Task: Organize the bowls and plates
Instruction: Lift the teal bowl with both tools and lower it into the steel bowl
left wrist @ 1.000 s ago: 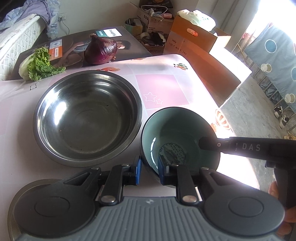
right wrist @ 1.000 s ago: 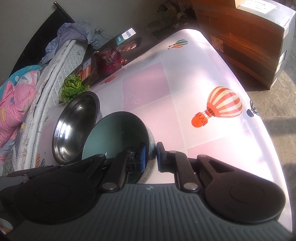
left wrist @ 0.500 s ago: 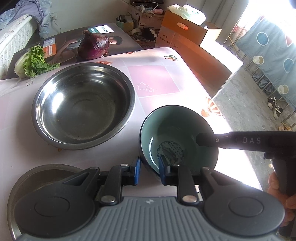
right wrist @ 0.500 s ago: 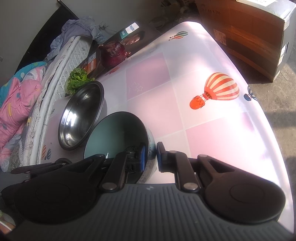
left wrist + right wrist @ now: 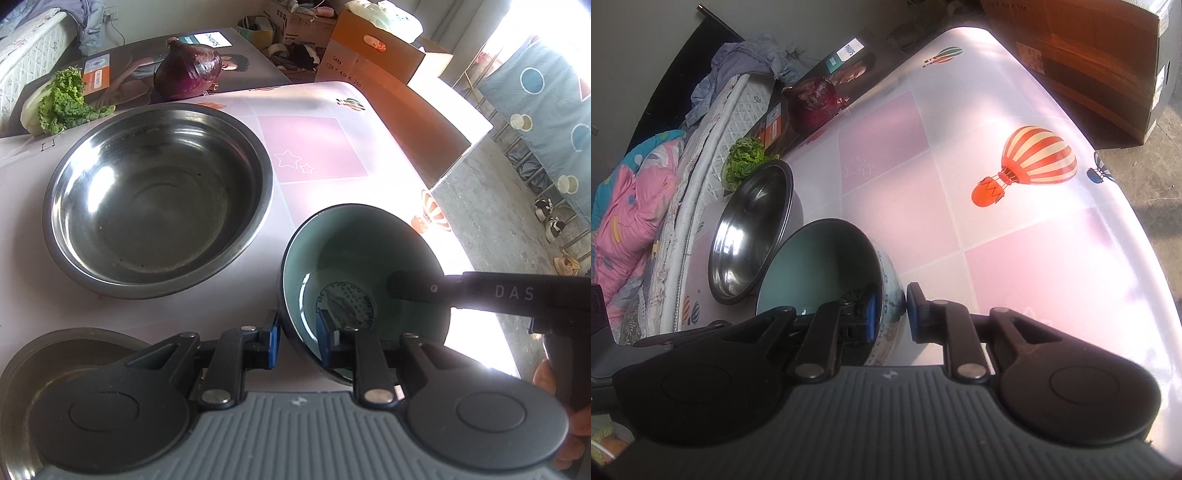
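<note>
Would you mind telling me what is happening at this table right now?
A person works two handheld grippers on the teal bowl, beside a large steel bowl on the table. The left gripper clamps its near rim. The right gripper's jaws have just been opening, with the bowl's wall between them.

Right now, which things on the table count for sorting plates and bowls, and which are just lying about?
For the job: teal bowl, steel bowl, metal plate.
Lying about: red onion, lettuce, printed box, cardboard box.
</note>
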Demonstrator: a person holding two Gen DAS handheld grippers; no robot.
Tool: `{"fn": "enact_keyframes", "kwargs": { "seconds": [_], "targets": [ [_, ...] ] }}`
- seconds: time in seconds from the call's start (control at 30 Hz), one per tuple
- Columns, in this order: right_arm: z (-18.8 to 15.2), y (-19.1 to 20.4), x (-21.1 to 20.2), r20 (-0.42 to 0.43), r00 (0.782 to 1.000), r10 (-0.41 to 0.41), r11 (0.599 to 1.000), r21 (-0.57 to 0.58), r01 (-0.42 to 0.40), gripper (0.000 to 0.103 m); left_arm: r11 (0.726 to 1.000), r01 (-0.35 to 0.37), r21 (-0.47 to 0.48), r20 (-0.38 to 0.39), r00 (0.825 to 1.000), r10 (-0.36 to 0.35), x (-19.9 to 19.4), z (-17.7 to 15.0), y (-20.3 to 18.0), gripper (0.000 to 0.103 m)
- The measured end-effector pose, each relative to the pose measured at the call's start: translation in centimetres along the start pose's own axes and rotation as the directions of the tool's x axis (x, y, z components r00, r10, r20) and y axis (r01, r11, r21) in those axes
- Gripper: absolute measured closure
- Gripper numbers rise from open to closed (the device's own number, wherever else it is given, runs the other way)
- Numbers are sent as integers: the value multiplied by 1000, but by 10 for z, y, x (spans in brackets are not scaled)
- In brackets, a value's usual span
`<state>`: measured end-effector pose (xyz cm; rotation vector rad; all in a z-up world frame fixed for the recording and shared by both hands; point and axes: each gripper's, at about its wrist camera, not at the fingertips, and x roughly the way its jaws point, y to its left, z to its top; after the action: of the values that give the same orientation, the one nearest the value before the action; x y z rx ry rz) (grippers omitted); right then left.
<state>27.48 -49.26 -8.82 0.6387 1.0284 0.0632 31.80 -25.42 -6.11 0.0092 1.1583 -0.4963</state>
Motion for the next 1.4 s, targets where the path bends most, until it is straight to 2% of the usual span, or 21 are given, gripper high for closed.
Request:
{"fn": "enact_keyframes", "kwargs": {
  "seconds": [0.57, 0.93, 1.4],
  "targets": [
    [-2, -4, 14, -22, 999, 27, 999, 33, -26, 86, 1000, -4, -19, -22, 1000, 3, 11, 1, -1, 82],
    [-1, -4, 8, -6, 1000, 19, 999, 30, -19, 85, 1000, 4, -23, -29, 1000, -5, 11, 1, -1, 82],
    [5, 3, -9, 21, 999, 24, 999, 20, -25, 85, 1000, 16, -19, 1, 1000, -16, -4, 4, -2, 82]
  ]
}}
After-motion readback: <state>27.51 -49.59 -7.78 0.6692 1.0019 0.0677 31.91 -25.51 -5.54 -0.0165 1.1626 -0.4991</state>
